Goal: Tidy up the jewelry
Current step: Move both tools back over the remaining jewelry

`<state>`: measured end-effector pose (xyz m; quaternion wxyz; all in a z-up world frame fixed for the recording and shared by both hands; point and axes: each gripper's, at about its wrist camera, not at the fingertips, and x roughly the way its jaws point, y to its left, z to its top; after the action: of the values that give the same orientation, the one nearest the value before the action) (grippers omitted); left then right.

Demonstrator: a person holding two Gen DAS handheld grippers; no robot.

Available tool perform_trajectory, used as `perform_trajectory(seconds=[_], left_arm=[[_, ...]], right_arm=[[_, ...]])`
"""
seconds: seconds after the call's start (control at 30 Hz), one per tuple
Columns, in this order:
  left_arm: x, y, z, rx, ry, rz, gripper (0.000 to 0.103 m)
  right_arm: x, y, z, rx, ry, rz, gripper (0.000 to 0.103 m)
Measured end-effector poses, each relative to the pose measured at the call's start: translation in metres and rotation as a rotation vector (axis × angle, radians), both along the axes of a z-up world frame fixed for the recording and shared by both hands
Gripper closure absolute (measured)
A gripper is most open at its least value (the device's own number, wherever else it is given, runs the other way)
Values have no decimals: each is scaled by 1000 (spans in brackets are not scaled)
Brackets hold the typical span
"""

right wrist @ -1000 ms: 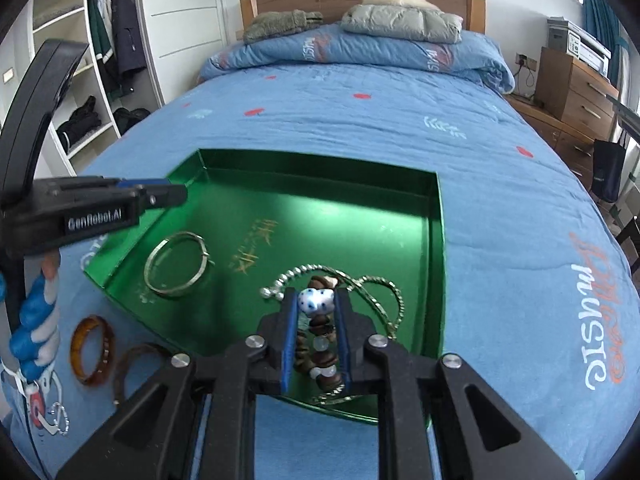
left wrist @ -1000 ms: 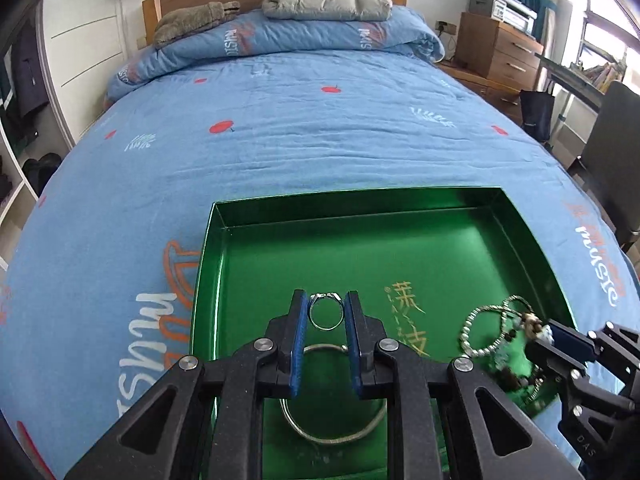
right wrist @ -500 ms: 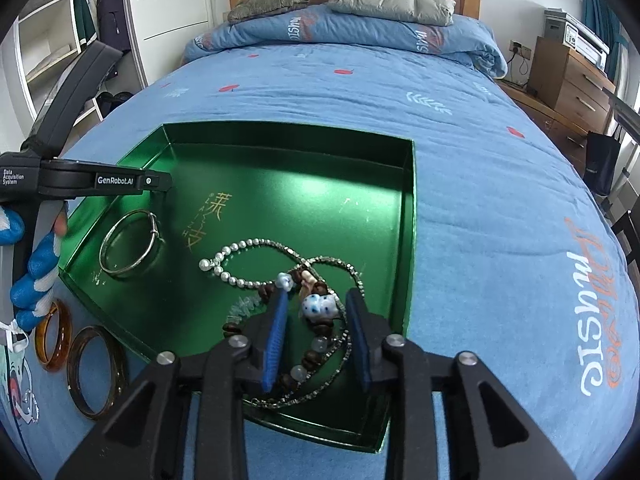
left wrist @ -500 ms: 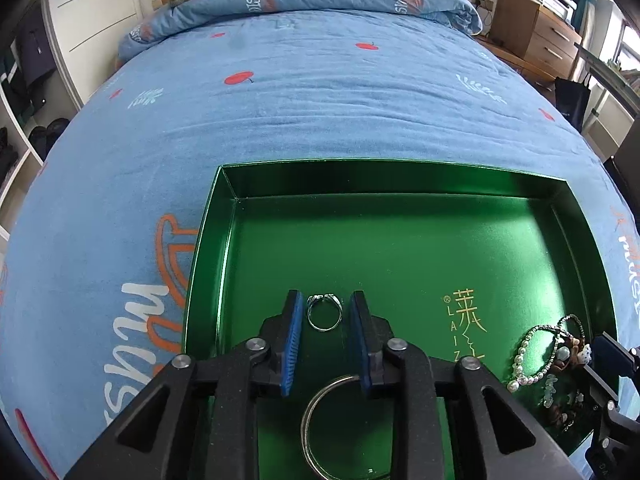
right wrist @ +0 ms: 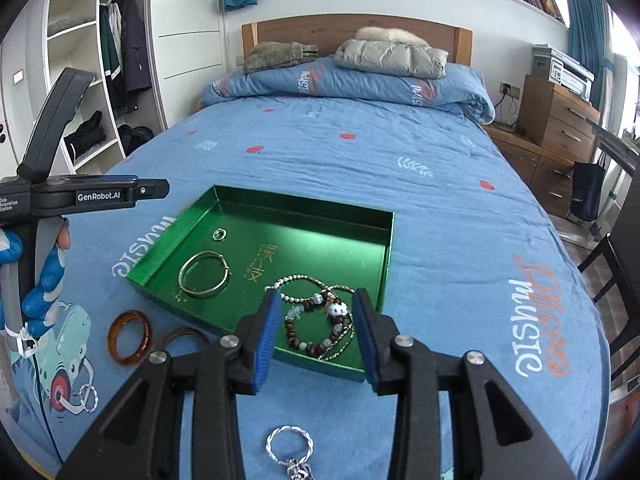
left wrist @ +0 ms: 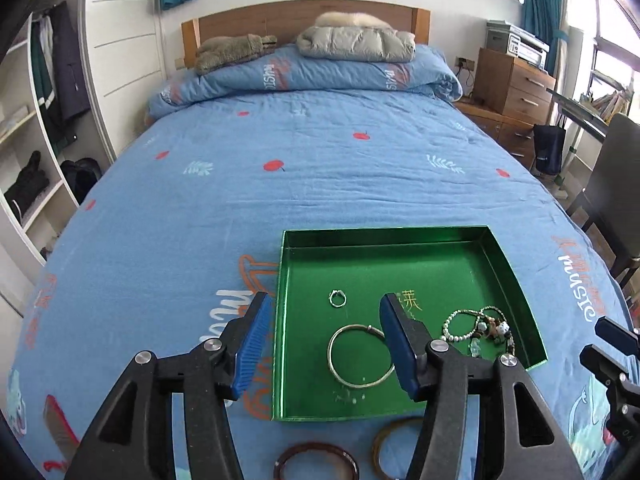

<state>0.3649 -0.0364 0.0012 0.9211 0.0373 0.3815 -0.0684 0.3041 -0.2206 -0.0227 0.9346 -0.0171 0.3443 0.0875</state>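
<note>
A green tray (left wrist: 404, 235) (right wrist: 384, 256) lies on the blue bedspread. In it lie a small silver ring (left wrist: 337, 298) (right wrist: 219, 234), a silver bangle (left wrist: 360, 356) (right wrist: 205, 275) and a tangle of beaded bracelets (left wrist: 480, 330) (right wrist: 320, 322). My left gripper (left wrist: 322, 342) is open and empty, raised above the tray's near left edge. My right gripper (right wrist: 314, 336) is open and empty, above the beads. On the bedspread in front of the tray lie an amber bangle (right wrist: 130, 337) (left wrist: 316, 465), a brown bangle (right wrist: 180, 338) (left wrist: 394, 442), a silver chain (right wrist: 290, 450) and small rings (right wrist: 89, 396).
The bedspread (left wrist: 320, 160) stretches far behind the tray, with folded jackets (left wrist: 356, 42) at the headboard. An open wardrobe (right wrist: 96, 80) stands left. A wooden dresser (left wrist: 516, 88) and a dark chair (left wrist: 612, 184) stand right.
Both grippers opened and pulled back and up from the tray. The left one let go of the small ring, the right one let go of the beaded bracelets; both now lie in the tray.
</note>
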Motion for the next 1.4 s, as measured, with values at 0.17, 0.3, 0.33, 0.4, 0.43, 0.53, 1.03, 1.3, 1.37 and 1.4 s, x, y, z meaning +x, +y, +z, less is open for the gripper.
perform_trajectory(seconds=[0.17, 0.3, 0.33, 0.4, 0.43, 0.53, 1.03, 1.3, 1.37, 1.4], left_arm=[[-71, 15, 19, 43, -91, 24, 35], [-124, 29, 24, 51, -120, 23, 34], [-133, 33, 25, 54, -122, 23, 34], [-150, 42, 26, 66, -127, 28, 34], [-160, 46, 27, 69, -130, 29, 34], [-188, 64, 30, 79, -141, 33, 34], [-255, 88, -2, 56, -103, 33, 34], [-257, 86, -33, 54, -56, 16, 29], [-257, 86, -41, 62, -51, 13, 24], [-257, 86, -45, 64, -47, 12, 23]], right_arm=[[-48, 0, 21, 10, -40, -10, 68], [-89, -4, 31, 14, -61, -23, 66], [-99, -5, 32, 13, -66, -27, 65], [-119, -9, 35, 21, -77, -38, 65], [-129, -11, 36, 23, -81, -44, 65], [-154, -17, 40, 16, -96, -62, 65], [-212, -35, 15, 70, -77, -104, 65], [-209, -38, -7, 83, -44, -102, 65], [-206, -39, -15, 91, -30, -102, 65], [-204, -39, -19, 92, -23, -102, 65]])
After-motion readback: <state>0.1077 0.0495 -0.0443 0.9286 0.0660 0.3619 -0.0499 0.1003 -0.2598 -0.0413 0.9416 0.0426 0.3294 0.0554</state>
